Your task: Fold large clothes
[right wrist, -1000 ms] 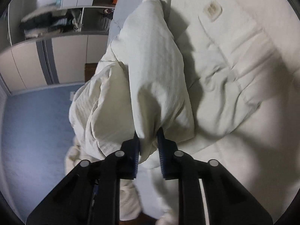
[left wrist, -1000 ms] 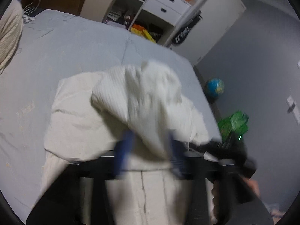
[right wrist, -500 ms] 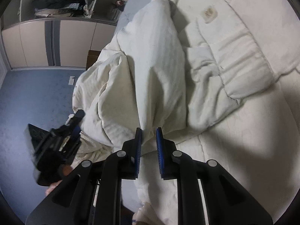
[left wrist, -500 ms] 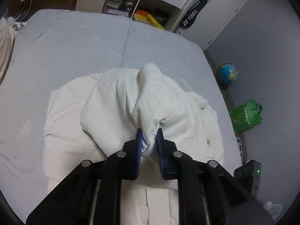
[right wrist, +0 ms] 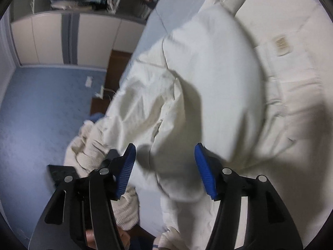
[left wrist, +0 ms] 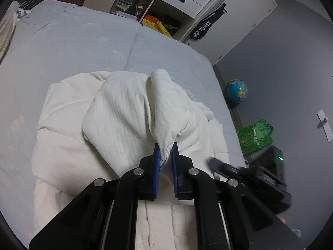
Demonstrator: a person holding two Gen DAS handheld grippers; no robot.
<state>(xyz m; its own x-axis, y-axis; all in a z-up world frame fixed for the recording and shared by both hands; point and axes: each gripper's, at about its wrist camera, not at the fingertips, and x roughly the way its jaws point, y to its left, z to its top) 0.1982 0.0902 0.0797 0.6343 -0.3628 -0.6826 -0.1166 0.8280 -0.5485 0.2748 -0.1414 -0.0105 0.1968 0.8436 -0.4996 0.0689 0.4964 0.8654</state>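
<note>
A large cream-white padded garment (left wrist: 129, 120) lies bunched on a pale blue bed (left wrist: 72, 41). My left gripper (left wrist: 165, 152) is shut on a fold of it, and a puffy sleeve-like part rises ahead of the blue pads. In the right wrist view the same garment (right wrist: 208, 79) fills the frame, with a label (right wrist: 281, 43) at the upper right. My right gripper (right wrist: 164, 162) is open, its blue pads (right wrist: 127, 166) wide apart on either side of a hanging fold, not gripping it. The right gripper shows blurred at the left wrist view's right edge (left wrist: 239, 170).
White drawers and open shelves (left wrist: 166, 4) stand beyond the bed. A globe (left wrist: 237, 90) and a green bag (left wrist: 255, 137) sit on the floor to the right. A black device (left wrist: 274, 162) with a green light is near them. Closet doors (right wrist: 62, 39) and blue floor (right wrist: 37, 114) lie left.
My right gripper has opened and let go of the garment fold, which now hangs loose between its pads. My left gripper stays shut on its fold, held slightly farther over the bed.
</note>
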